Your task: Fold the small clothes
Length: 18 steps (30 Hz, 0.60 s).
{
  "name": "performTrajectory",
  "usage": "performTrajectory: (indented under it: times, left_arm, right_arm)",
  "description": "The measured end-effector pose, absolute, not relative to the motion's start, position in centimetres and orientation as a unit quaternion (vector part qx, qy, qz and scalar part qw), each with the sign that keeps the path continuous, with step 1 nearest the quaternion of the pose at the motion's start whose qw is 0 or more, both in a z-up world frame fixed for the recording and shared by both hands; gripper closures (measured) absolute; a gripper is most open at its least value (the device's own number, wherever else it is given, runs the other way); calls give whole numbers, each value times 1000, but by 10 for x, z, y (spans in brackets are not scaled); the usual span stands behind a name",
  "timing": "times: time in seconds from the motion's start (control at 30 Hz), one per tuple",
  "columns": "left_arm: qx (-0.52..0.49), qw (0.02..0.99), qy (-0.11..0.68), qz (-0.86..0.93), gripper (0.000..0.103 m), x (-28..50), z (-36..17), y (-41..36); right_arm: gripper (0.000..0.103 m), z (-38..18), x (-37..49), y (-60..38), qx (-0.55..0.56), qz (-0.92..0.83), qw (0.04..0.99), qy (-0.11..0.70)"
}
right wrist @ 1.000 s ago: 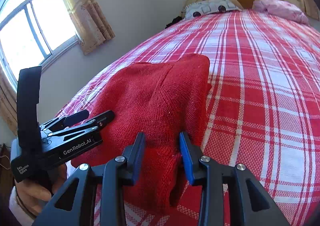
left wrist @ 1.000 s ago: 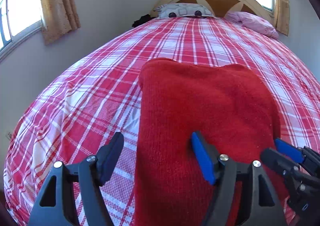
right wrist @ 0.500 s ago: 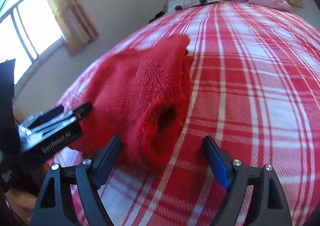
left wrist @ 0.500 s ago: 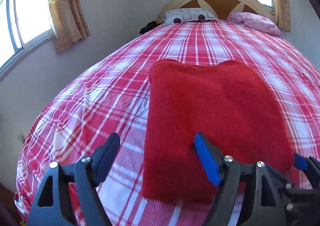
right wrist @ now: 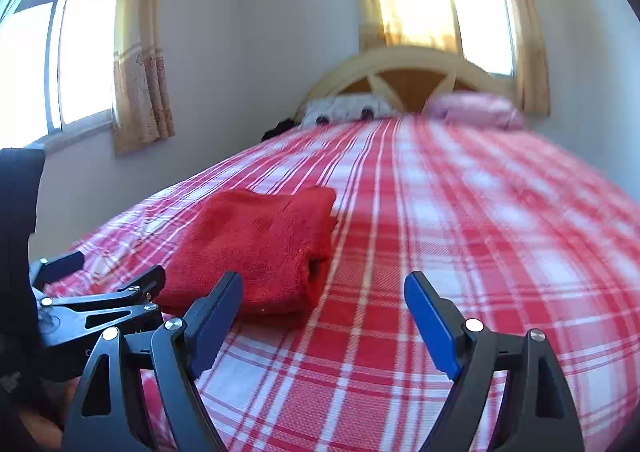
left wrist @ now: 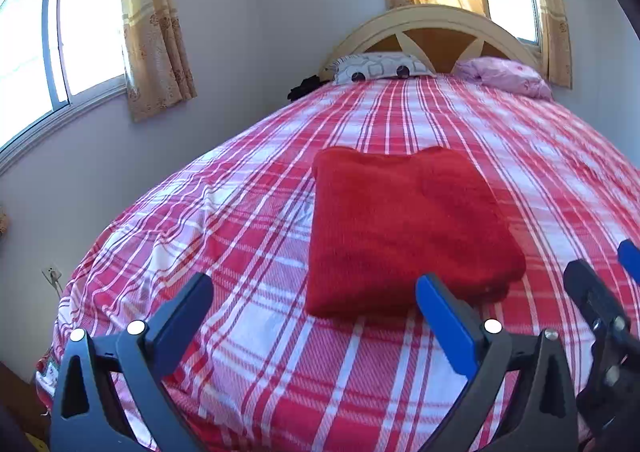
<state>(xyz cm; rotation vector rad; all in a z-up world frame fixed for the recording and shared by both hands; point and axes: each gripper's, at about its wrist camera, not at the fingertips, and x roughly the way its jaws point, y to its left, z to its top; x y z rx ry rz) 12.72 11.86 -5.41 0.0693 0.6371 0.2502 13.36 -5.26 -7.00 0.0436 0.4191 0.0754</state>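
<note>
A red knitted garment (left wrist: 404,228) lies folded into a rough rectangle on the red and white plaid bed (left wrist: 400,123). My left gripper (left wrist: 312,284) hovers just short of its near edge. Its jaws are opening wide, and nothing is gripped between them. In the right wrist view the garment (right wrist: 260,248) sits ahead and to the left, with a rolled fold facing me. My right gripper (right wrist: 323,280) stands open over bare sheet, clear of the cloth. Each gripper shows in the other's view: the right gripper (left wrist: 604,264) at the right edge, the left gripper (right wrist: 116,268) at the left.
Two pillows, a patterned pillow (left wrist: 376,67) and a pink pillow (left wrist: 504,75), lie against the arched headboard (left wrist: 436,27). A dark item (left wrist: 304,87) sits beside them. Curtained windows (left wrist: 80,31) line the wall on the left. The bed's left edge drops off near a wall socket (left wrist: 52,274).
Both grippers drew back from the red garment. The right one let go of its folded edge and opened. The left one's jaws widened. The garment now lies flat and folded.
</note>
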Motion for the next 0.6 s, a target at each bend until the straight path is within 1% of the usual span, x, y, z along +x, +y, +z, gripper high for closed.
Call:
performTrajectory:
  times: [0.07, 0.13, 0.27, 0.37, 0.43, 0.5, 0.6]
  left_arm:
    - [41, 930, 343, 124, 0, 127, -61, 118]
    - [38, 924, 361, 119, 0, 122, -66, 118]
    - [26, 924, 364, 115, 0, 104, -69, 123]
    - [16, 927, 358, 115, 0, 90, -61, 123]
    - [20, 934, 339, 115, 0, 81, -48, 120]
    - [22, 946, 302, 118, 0, 67, -23, 114]
    - [16, 961, 252, 113, 0, 49, 7, 110]
  right_arm:
    - [17, -77, 135, -48, 13, 47, 968, 247]
    - [17, -82, 131, -48, 18, 51, 963, 264]
    - [17, -79, 114, -46, 16, 53, 963, 262]
    - [17, -67, 97, -45, 16, 60, 966, 252]
    - [17, -52, 84, -46, 19, 58, 970, 235]
    - [17, -33, 69, -52, 30, 53, 976, 208]
    - [17, 3, 40, -63, 44, 36, 988, 144]
